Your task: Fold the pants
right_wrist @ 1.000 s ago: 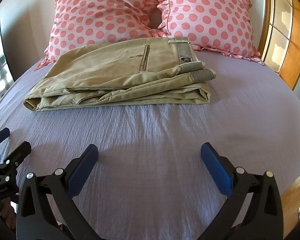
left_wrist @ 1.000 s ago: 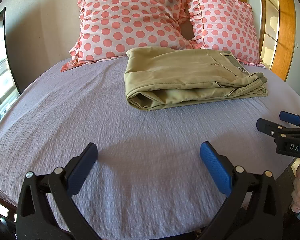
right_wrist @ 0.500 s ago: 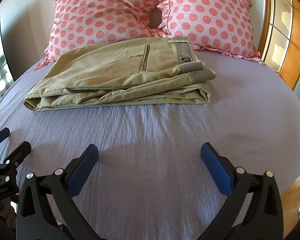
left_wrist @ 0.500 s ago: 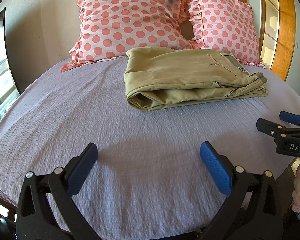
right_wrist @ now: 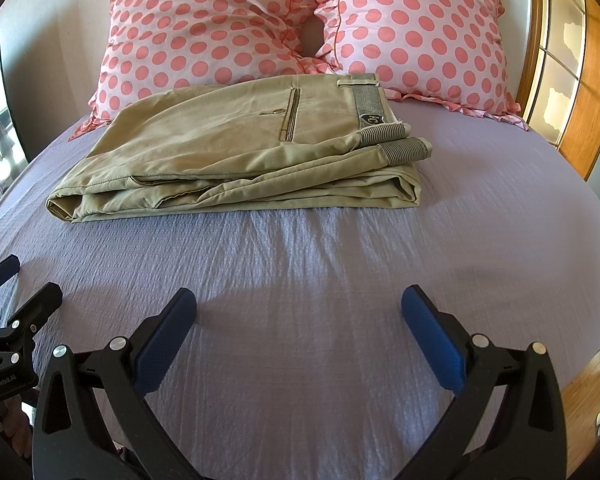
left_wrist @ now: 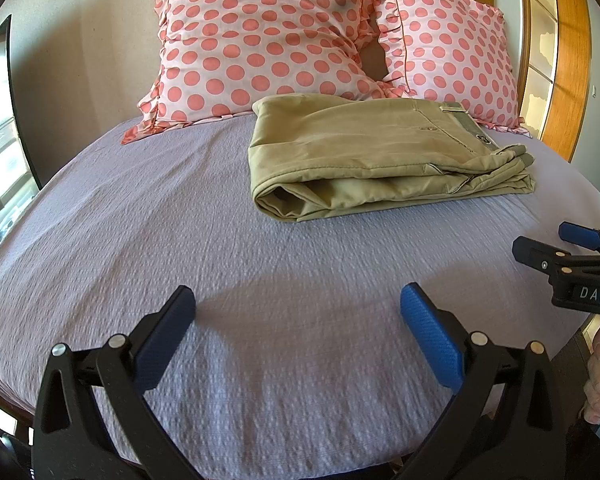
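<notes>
Our left tongs (left_wrist: 298, 302) and right tongs (right_wrist: 299, 304) gape, empty, near the bed's (right_wrist: 500, 240) foot edge; pants (right_wrist: 240, 152) lie folded, seemingly touching the pillows (right_wrist: 204, 28)

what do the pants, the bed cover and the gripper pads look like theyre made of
Pants: matte khaki woven cloth, probably cotton twill; soft creases, stitched seams, a striped ribbed waistband lining.
Bed cover: lilac fabric with a fine puckered, crinkly weave, possibly seersucker cotton; no sheen.
Pads of the left hand-held gripper and right hand-held gripper: blue, finely textured, likely rubber or soft plastic, on black matte plastic arms.
</notes>
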A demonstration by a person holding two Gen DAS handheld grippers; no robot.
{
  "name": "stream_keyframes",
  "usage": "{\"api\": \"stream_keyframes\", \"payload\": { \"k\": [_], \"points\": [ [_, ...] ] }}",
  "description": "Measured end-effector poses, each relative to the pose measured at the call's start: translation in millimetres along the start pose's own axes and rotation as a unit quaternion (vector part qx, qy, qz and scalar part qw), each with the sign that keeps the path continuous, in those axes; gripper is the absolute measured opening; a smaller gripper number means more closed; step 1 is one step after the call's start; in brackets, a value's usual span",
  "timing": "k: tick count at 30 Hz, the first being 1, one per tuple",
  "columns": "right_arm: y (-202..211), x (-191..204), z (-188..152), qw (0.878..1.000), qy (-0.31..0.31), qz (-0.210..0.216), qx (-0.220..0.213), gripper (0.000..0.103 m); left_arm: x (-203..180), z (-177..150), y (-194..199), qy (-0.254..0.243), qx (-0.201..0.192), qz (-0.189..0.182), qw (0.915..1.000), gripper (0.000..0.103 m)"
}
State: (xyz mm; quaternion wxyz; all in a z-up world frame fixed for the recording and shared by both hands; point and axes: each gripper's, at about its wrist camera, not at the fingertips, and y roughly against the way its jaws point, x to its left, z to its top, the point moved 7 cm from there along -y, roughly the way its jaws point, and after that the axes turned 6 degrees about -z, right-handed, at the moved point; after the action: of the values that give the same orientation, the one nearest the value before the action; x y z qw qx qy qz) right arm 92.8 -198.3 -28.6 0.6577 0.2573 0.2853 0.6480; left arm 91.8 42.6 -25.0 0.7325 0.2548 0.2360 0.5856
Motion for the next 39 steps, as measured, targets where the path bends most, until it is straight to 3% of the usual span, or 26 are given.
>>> {"api": "stream_keyframes", "payload": {
  "k": [39],
  "points": [
    [0.8, 0.1, 0.2, 1.0, 0.0, 0.0, 0.001, 0.102, -1.1, 0.6, -0.8, 0.002, 0.01, 0.001, 1.0, 0.101]
  ]
}}
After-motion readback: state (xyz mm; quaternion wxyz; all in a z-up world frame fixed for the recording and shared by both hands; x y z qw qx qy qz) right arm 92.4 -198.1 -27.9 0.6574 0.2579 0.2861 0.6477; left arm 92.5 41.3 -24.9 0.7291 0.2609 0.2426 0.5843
